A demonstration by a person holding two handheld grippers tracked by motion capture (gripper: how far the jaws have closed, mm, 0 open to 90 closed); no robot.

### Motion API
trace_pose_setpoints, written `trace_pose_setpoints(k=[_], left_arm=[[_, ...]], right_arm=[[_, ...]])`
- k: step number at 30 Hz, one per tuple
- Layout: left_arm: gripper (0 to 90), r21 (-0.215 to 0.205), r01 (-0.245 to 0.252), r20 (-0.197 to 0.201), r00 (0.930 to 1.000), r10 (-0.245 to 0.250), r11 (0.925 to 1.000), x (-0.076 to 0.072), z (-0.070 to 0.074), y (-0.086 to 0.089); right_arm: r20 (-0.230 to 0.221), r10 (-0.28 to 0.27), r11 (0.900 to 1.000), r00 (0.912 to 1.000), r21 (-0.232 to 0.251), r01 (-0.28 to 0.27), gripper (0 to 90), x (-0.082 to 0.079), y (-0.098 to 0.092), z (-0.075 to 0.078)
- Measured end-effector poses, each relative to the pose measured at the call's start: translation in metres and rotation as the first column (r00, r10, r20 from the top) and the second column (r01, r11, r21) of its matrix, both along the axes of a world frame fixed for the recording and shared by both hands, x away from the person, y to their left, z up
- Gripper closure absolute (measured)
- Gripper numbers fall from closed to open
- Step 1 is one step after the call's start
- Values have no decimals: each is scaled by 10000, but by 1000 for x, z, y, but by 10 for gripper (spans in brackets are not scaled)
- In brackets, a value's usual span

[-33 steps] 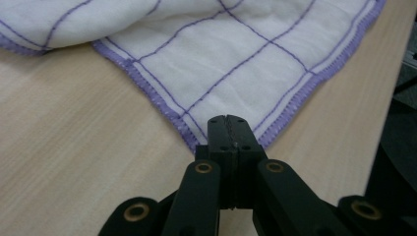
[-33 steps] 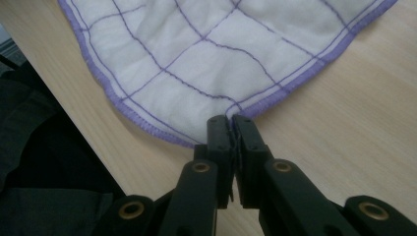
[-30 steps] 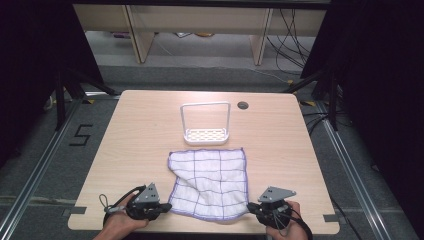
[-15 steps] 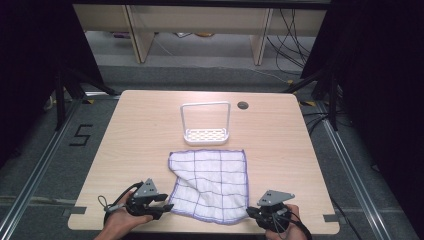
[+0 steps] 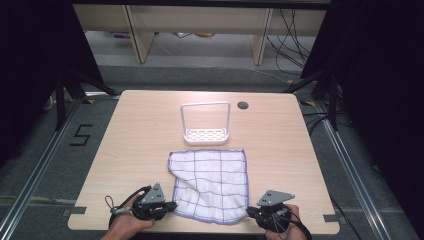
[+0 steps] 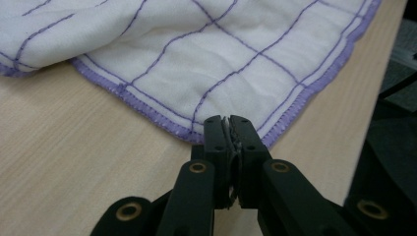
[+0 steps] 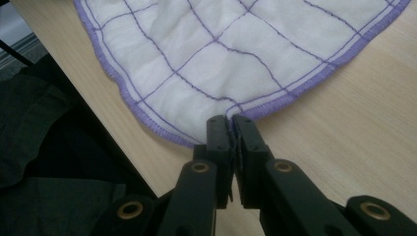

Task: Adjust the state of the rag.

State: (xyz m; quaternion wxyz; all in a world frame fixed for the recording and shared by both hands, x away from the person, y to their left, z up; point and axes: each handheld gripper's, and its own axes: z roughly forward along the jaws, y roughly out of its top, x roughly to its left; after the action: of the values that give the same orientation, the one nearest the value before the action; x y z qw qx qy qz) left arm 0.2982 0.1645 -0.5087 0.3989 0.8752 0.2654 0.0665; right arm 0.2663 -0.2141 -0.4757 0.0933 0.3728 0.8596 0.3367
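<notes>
A white cloth (image 5: 212, 180) with purple grid lines and a purple hem lies on the wooden table (image 5: 140, 130), its left part bulging in a loose fold. My left gripper (image 5: 171, 205) is shut on the cloth's near left corner; in the left gripper view the jaws pinch the hem of the cloth (image 6: 196, 64) at the left gripper (image 6: 229, 122). My right gripper (image 5: 250, 213) is shut on the near right corner; the right gripper view has the right gripper (image 7: 230, 120) clamped on the hem of the cloth (image 7: 221, 44). Both sit close to the table's front edge.
A white plastic rack (image 5: 206, 134) with a tall hoop handle stands just beyond the cloth's far edge. A round cable hole (image 5: 243, 105) sits at the back right. A dark garment (image 7: 44, 196) lies past the table's front edge.
Both grippers have shifted only slightly near the front edge and keep their hold on the cloth's corners. The cloth's far edge has stayed put.
</notes>
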Motion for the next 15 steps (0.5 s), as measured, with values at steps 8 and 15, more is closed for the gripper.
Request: trace_pose_setpoints(k=[8,15], left_arm=[[862,-535,132,-235,9996,-145,9985,-30,15,20],[626,-236,-6,-572,9984,-7,9997,-22,6,17]], right_arm=[[42,166,9998,9999,-116,-166,870,-3,-3,5],[-323,-152,9996,9994,-244,144,670,-1,-1,-2]])
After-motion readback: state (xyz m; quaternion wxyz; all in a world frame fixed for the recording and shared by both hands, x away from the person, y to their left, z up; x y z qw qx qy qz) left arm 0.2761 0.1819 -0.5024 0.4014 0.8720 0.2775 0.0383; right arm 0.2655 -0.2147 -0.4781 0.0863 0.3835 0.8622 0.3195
